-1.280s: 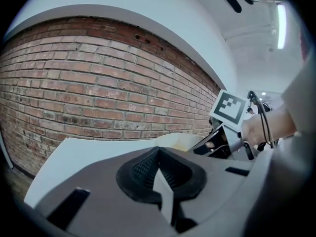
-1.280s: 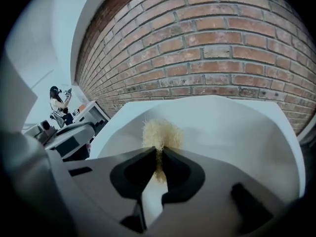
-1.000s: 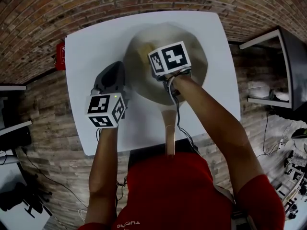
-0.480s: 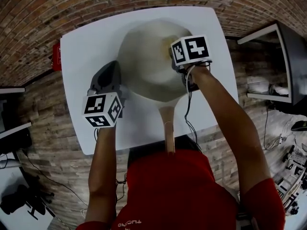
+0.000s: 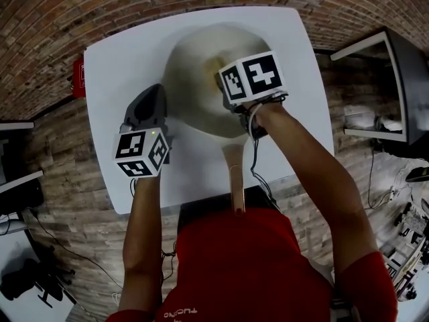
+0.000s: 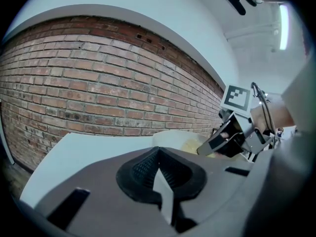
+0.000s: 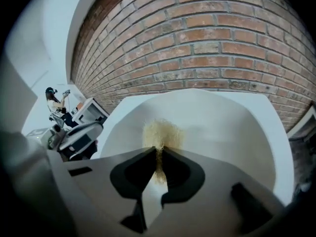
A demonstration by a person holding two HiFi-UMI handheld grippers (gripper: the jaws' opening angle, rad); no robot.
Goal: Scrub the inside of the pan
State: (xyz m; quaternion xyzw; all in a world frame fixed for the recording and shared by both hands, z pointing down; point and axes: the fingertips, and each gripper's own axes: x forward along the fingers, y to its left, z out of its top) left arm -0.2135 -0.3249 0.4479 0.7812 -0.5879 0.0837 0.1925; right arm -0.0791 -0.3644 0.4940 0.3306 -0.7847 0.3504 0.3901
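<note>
the white table [image 5: 127, 66] is carrying the pale pan [image 5: 194, 79] at its middle, handle pointing toward the person. the right gripper [image 7: 159, 152] is reaching into the pan, jaws clamping a yellowish fibrous scrubber [image 7: 162, 134] lying against the pan's inside. the left gripper [image 6: 159, 157] is hanging just beside the pan's left rim, jaws closed together on nothing.

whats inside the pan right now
A yellowish scrubber, pinched in the right tongs, sits against the pale inside of the pan. The rest that shows is bare. In the head view, the cube covers part of the floor.
</note>
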